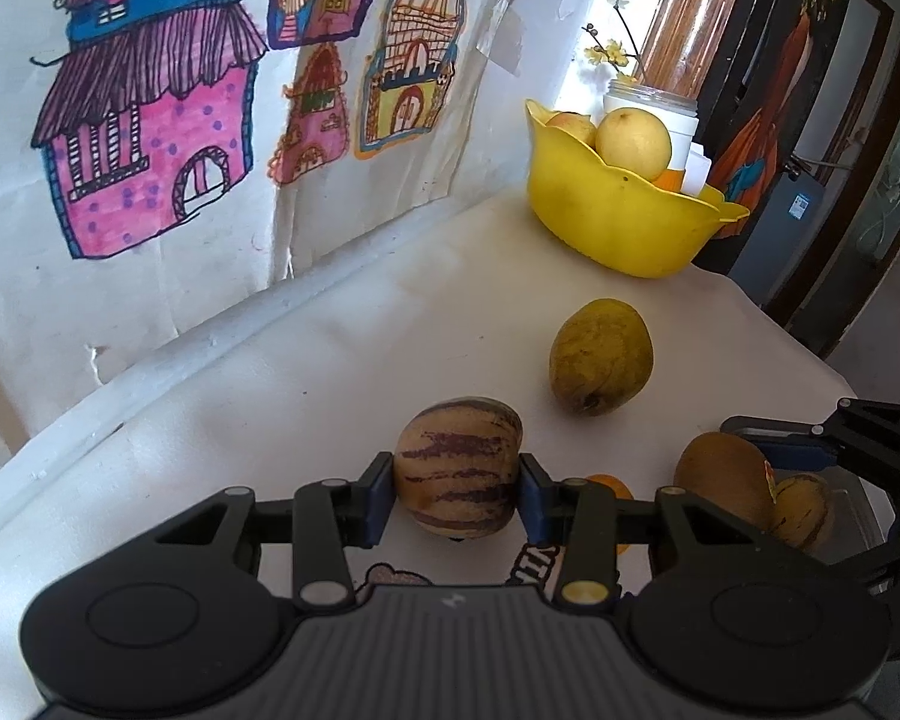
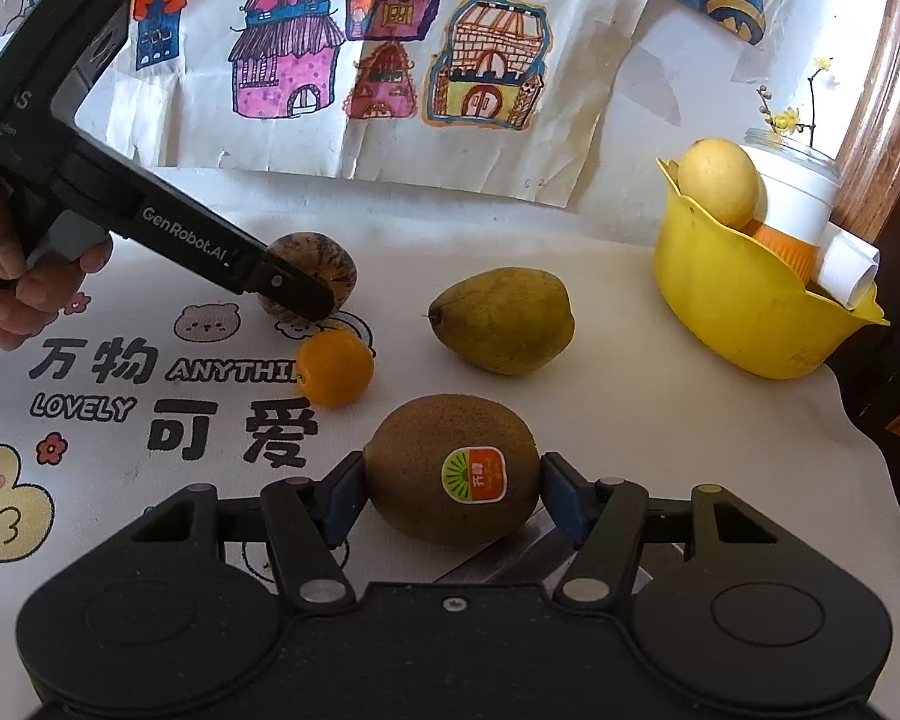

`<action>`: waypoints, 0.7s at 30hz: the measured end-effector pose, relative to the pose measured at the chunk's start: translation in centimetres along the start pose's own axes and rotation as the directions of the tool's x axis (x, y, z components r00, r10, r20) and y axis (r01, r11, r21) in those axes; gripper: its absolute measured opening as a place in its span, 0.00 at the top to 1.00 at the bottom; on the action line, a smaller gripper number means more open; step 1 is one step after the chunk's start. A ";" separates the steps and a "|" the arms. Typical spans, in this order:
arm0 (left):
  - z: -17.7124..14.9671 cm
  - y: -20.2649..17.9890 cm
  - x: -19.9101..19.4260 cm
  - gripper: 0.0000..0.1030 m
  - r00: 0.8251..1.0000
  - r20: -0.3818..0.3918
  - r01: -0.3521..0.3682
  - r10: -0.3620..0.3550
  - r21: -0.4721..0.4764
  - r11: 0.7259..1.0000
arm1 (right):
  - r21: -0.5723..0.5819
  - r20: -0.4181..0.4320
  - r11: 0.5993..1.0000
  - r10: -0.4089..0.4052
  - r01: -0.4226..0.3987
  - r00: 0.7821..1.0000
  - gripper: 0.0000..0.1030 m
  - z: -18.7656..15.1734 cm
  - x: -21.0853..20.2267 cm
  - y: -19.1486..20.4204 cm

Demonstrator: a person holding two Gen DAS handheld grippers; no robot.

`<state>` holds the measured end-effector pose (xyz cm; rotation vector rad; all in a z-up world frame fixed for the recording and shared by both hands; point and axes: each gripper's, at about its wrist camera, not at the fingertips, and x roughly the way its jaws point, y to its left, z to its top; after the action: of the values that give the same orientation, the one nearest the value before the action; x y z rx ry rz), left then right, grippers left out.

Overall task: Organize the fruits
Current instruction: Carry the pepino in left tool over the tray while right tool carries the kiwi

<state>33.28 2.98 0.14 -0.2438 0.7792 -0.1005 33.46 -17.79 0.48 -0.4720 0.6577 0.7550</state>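
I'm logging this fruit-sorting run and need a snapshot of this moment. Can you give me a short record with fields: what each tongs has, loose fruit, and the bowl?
left tongs: shut on the striped melon, which rests on the tablecloth
right tongs: shut on the kiwi, sticker facing the camera
loose fruit: green pear and small orange, apart on the cloth
yellow bowl: far right, holds a pale yellow fruit beside a white cup
backdrop: house drawings on the wall
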 end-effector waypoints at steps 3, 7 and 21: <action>-0.2 0.0 -0.4 0.55 1.000 0.002 0.001 -0.001 0.004 1.000 | 0.013 0.009 1.000 0.012 -0.012 1.000 0.38 -0.1 -0.2 -0.2; -0.3 -0.3 -0.6 0.56 1.000 0.008 0.003 -0.003 0.016 1.000 | 0.019 0.029 1.000 0.021 -0.021 0.999 0.38 -0.2 -0.6 -0.1; -0.4 -1.2 -3.0 0.56 0.999 0.036 -0.003 0.003 0.017 1.000 | 0.058 0.111 0.998 0.010 -0.017 0.994 0.38 -0.4 -4.8 -0.2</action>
<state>30.93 2.25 2.23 -0.2275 0.7425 -0.0997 30.85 -20.44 3.57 -0.3692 0.5789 0.7665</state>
